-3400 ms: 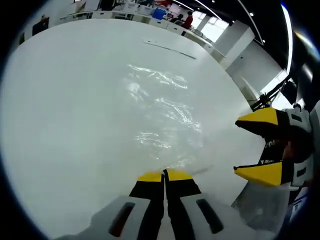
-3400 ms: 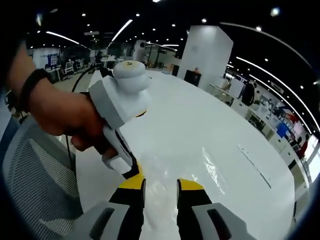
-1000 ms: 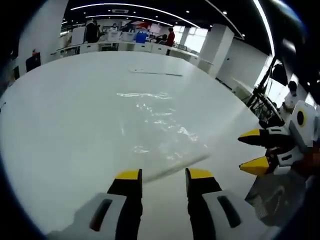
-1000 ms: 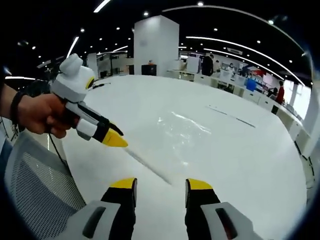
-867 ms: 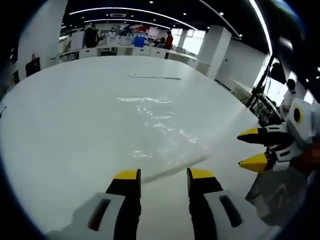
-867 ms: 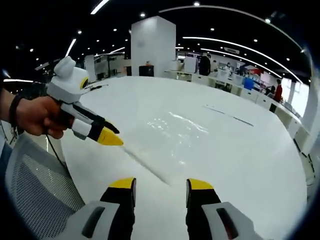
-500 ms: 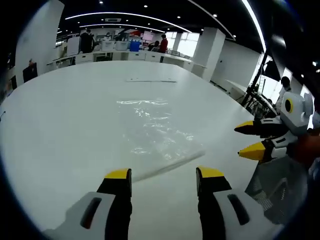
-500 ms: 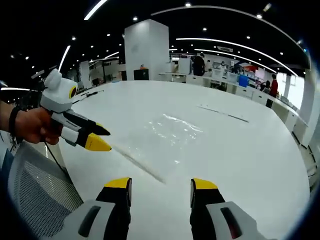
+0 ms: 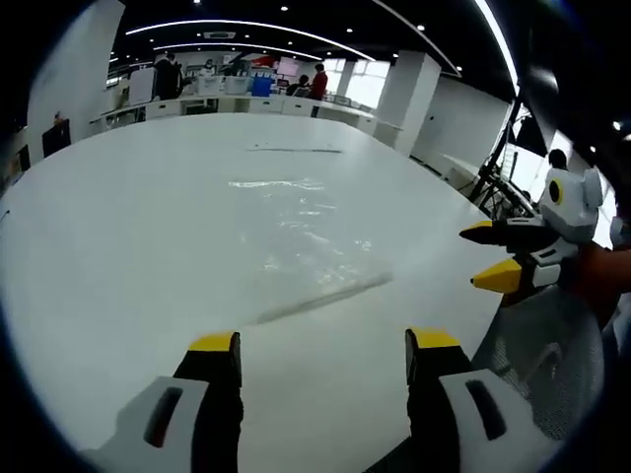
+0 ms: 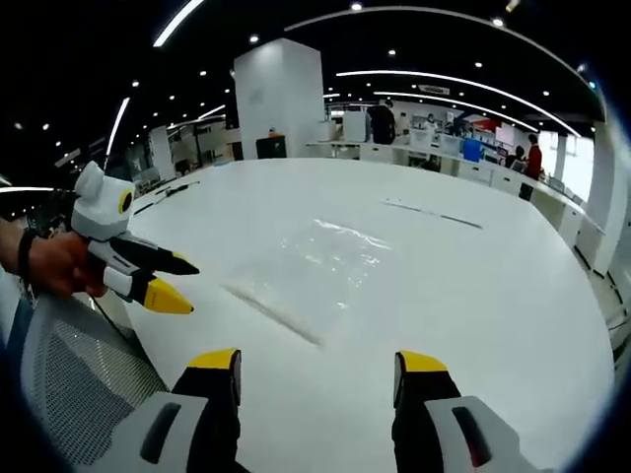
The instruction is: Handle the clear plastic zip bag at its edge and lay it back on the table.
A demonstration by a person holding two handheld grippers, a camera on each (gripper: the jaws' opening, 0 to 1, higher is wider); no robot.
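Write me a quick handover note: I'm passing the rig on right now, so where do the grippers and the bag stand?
Left gripper: open, holding nothing, hanging above the near edge of the table.
Right gripper: open, holding nothing, also clear of the bag.
Bag: lies flat on the white table, its zip edge facing the grippers; nothing touches it.
Done: judging by how it lies, the bag is back on the table and released.
Left: probably nothing; just check the bag sits flat, then rest both grippers.
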